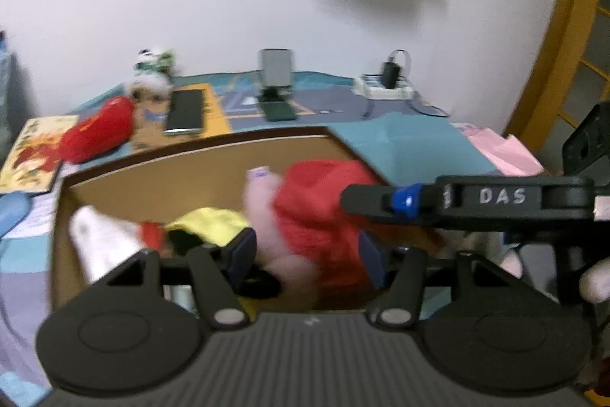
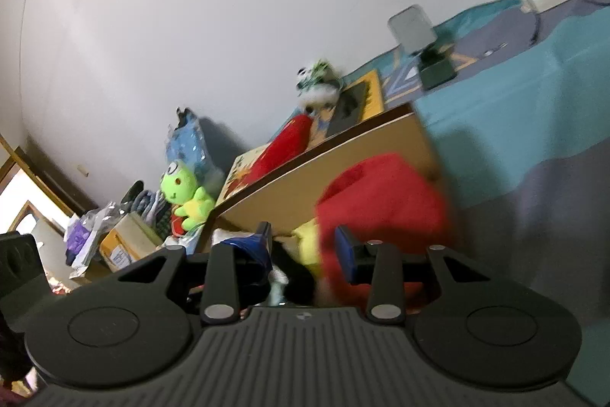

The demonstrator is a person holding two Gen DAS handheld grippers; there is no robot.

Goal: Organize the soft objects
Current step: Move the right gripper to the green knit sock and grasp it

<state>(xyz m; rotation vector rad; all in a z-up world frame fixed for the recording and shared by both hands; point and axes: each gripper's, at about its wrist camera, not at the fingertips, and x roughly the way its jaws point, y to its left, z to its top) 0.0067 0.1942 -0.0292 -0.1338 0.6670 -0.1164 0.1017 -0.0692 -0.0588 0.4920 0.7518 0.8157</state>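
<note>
Left gripper [image 1: 305, 256]: jaws set wide, either side of the pink and red plush toy [image 1: 305, 216], over the box; blurry, so cannot tell if pads press it.
Right gripper [image 2: 303, 252]: jaws apart, blue pads showing; red plush just touching the 3 o'clock pad, not pinched between the two.
Right gripper from the left view: black bar marked "DAS" reaching in from 3 o'clock, blue tip at the red plush.
Cardboard box [image 1: 183, 155]: open on top, brown walls, sitting on the bed (middle of the left view).
Pink and red plush toy, place: in the box, at its 3 o'clock side, big and fuzzy.
Yellow soft thing [image 1: 211, 222]: in the box, at 9 o'clock from the red plush.
White soft thing [image 1: 101, 239]: in the box, far 9 o'clock end, with a small red bit beside it.
Red pillow toy [image 1: 97, 134]: outside the box, at 11 o'clock from it, on the blue bedspread [image 1: 411, 143].
Picture book [image 1: 32, 151]: flat at 9 o'clock, beside the red pillow toy.
Small white plush [image 1: 150, 88]: by the wall, at 11 o'clock.
Green frog plush [image 2: 187, 195]: only in the right view, at 9 o'clock, well apart from the box (sitting among bags).
Phone [image 1: 185, 111]: flat, dark, past the box at 12 o'clock.
Phone stand [image 1: 275, 86]: upright near the wall.
Charger and white box [image 1: 385, 84]: at 1 o'clock, near the wall.
</note>
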